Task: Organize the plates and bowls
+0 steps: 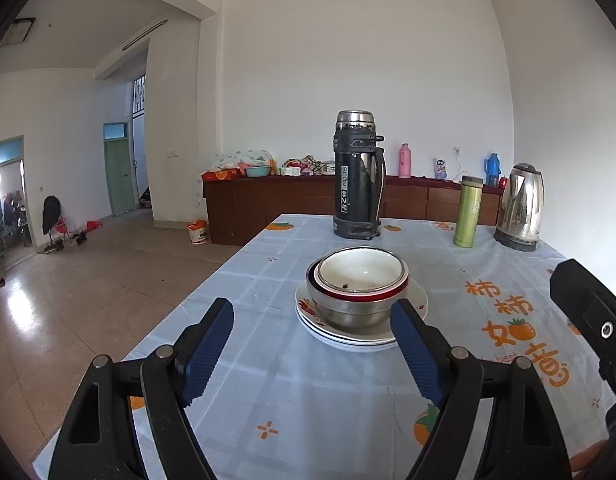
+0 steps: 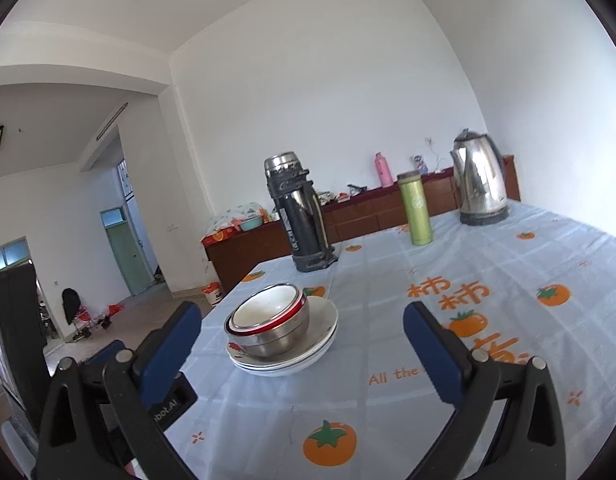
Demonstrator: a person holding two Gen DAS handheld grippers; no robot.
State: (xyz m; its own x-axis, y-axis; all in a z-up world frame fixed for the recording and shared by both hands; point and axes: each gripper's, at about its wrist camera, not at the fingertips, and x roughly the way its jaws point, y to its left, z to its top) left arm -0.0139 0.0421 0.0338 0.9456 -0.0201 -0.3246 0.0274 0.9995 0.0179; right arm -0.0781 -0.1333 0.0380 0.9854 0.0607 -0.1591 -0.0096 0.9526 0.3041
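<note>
A stack stands on the table: white plates (image 1: 412,320) (image 2: 322,328) at the bottom, a steel bowl (image 1: 348,312) (image 2: 275,338) on them, and a white bowl with a red rim (image 1: 362,270) (image 2: 263,308) nested inside. My left gripper (image 1: 312,332) is open and empty, just short of the stack, with its fingers on either side of it. My right gripper (image 2: 299,340) is open and empty, to the right of the stack and a little nearer. The right gripper's body shows at the right edge of the left wrist view (image 1: 588,312).
A dark tall thermos (image 1: 358,176) (image 2: 299,216), a green flask (image 1: 469,212) (image 2: 416,208) and a steel kettle (image 1: 522,208) (image 2: 482,178) stand at the far side of the table. The table's left edge (image 1: 179,304) drops to the floor. A sideboard (image 1: 291,200) lines the back wall.
</note>
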